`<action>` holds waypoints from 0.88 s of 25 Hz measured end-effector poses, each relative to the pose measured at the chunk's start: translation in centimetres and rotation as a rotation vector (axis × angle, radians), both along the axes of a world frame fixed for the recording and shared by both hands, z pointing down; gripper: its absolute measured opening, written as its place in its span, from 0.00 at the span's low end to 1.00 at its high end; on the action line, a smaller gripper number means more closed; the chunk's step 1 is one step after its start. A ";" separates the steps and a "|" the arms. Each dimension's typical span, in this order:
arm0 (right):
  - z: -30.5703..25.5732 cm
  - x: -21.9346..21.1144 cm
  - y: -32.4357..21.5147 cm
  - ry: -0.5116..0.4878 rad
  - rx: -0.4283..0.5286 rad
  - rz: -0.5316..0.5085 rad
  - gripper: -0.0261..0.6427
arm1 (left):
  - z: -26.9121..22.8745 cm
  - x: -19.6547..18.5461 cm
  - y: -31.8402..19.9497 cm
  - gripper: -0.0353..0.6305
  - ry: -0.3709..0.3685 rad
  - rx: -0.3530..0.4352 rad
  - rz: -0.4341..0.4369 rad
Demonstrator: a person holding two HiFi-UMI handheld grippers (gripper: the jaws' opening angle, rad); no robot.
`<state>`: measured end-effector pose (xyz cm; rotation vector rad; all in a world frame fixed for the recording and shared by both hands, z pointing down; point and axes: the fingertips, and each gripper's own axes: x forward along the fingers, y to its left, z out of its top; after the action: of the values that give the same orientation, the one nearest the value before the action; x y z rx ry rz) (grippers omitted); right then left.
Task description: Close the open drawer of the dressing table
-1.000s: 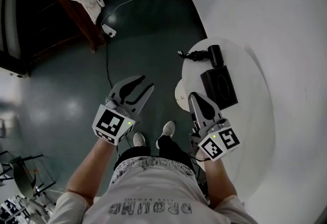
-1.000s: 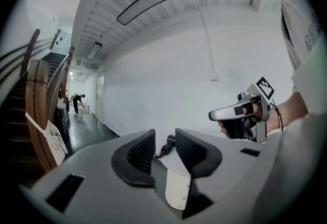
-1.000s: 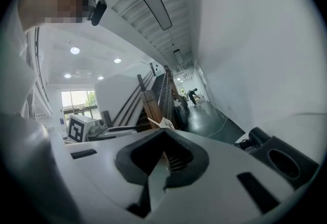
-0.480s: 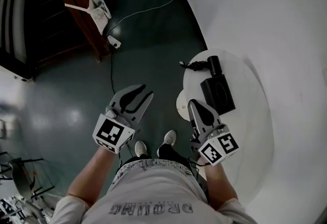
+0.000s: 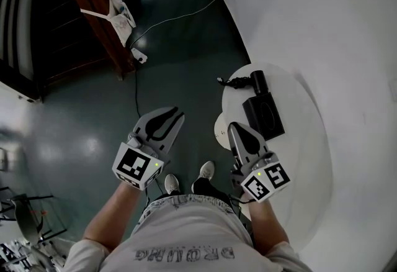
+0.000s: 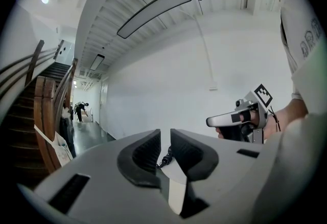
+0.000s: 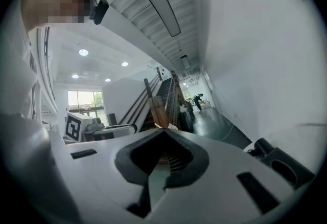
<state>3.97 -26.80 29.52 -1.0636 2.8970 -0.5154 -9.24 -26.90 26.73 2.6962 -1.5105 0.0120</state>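
Change: Your left gripper (image 6: 164, 137) had its jaws spread wide a second ago. They now stand at a narrow gap and are closing, with nothing between them.
Right gripper (image 7: 162, 136): The jaws meet at the tips and are empty, the same as a second ago.
Placement: Both grippers have kept roughly where they were, out in front of you. The left one is over the dark floor (image 5: 93, 115). The right one is at the near edge of the bench (image 5: 298, 156).
Meaning: I judge you're setting up for a push, since narrowed jaws give a blunt nose to press with. The closing itself hasn't begun.
Drawer (image 5: 219, 128): What looks like the drawer is a pale rounded piece jutting from under the bench's left edge. It is just beside your right gripper's tip, which doesn't appear to touch it. I can't tell how far out it stands, and no handle shows.
Look: It is white like the bench, smooth and curved at the front.
Bench top: A black box (image 5: 263, 115) and a black corded item (image 5: 257, 81) lie on it, away from the drawer.
Care: Press the drawer front squarely, so it doesn't skew.
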 end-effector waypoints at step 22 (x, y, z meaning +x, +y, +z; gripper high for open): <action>-1.0 -2.5 0.5 -0.009 0.019 -0.038 0.05 | -0.5 -0.8 0.7 0.09 0.015 0.009 0.021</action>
<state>1.47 -26.33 28.52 -1.0036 2.9136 -0.4912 -10.00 -26.19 26.27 2.7123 -1.4823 -0.0149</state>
